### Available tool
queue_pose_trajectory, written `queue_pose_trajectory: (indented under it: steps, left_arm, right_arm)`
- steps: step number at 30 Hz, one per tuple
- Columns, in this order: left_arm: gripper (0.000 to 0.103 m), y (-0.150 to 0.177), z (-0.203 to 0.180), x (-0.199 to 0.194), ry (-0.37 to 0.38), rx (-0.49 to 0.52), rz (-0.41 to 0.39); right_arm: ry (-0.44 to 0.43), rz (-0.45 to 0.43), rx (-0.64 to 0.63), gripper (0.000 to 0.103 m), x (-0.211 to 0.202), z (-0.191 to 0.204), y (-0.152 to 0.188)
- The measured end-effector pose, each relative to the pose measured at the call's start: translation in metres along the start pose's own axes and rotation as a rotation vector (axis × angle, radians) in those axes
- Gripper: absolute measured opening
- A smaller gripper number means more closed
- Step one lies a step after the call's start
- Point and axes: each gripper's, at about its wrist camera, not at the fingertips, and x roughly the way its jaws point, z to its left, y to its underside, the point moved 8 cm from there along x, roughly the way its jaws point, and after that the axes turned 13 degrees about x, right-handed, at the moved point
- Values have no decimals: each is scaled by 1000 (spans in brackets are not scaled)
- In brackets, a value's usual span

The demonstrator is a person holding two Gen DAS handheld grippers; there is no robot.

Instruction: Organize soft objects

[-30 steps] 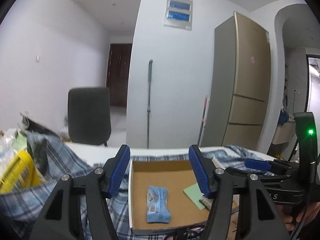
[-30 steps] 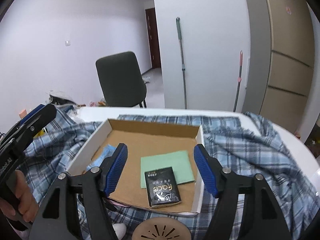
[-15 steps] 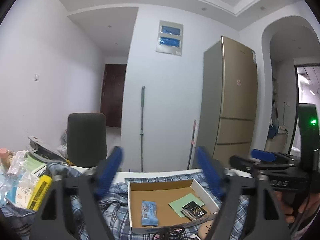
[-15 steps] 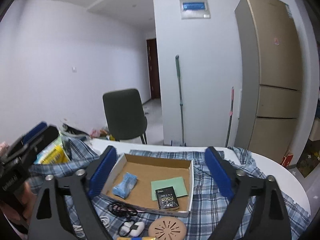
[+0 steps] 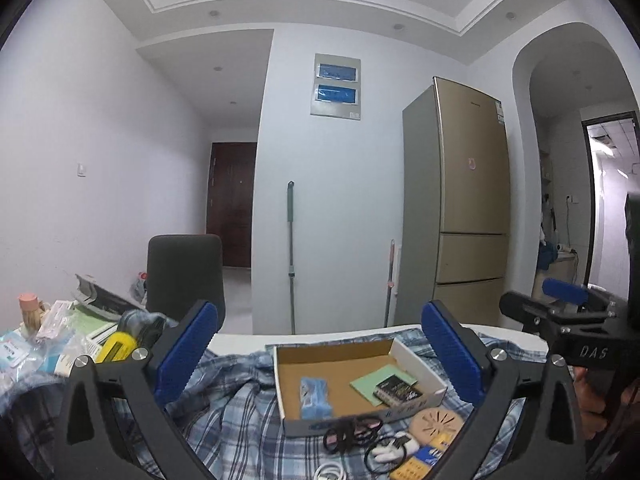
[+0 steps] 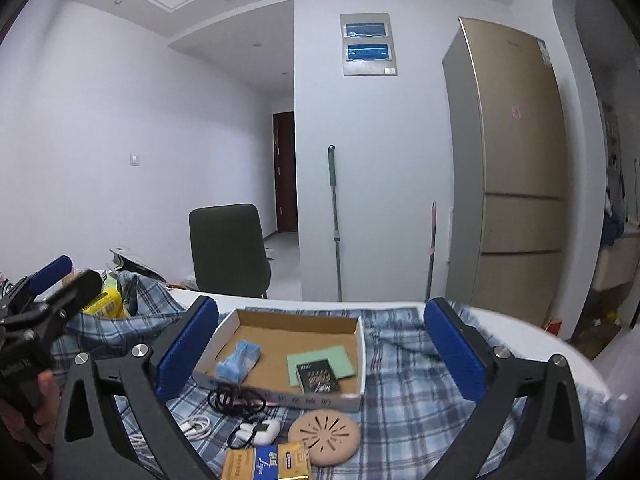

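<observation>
Partly done, by the look: blue pack (image 6: 239,360), green cloth (image 6: 329,359) and black packet (image 6: 318,377) in box (image 6: 280,398); left gripper (image 5: 320,354), right gripper (image 6: 322,348) opening wide, empty; cables (image 6: 236,400) loose at six o'clock.

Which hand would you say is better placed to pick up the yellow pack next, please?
Probably the left gripper: the yellow pack lies just beyond its left finger, while the right gripper sits across the cardboard box. Both are empty, jaws opening.
</observation>
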Motion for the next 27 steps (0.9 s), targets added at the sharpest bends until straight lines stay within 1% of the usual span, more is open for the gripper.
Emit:
queue_pose_trajectory:
  steps: [3,5,7,9,11,13,16,21,24,27]
  left_arm:
    - [103,15,0,0,14,-14,-3]
    - [103,24,0,3,1,3,7]
    - [103,33,-1,5,-8,13,16]
    - [103,42,-1,9,-6,5,34]
    - [103,47,-2,13,-4,3,49]
    - [103,49,0,14,7,-9,49]
    - [103,52,2,15,18,-29,53]
    - [103,52,7,11,-8,-45,45]
    - [103,52,10,10,-5,-60,39]
    - [103,53,8,12,0,-55,50]
  right_arm:
    - [-13,-1,-25,103,5,-7,19]
    - [-6,28,-37,103,9,-11,29]
    - [-8,31,-36,103,13,-15,37]
    - [8,23,-57,103,13,-18,45]
    - [21,42,-70,103,16,-19,51]
    - [10,62,-71,103,19,-19,53]
    - [17,68,-72,103,20,-20,55]
    - [23,95,-83,103,24,-20,60]
    - [28,106,-90,103,27,-19,62]
    - [29,113,-93,103,28,-19,63]
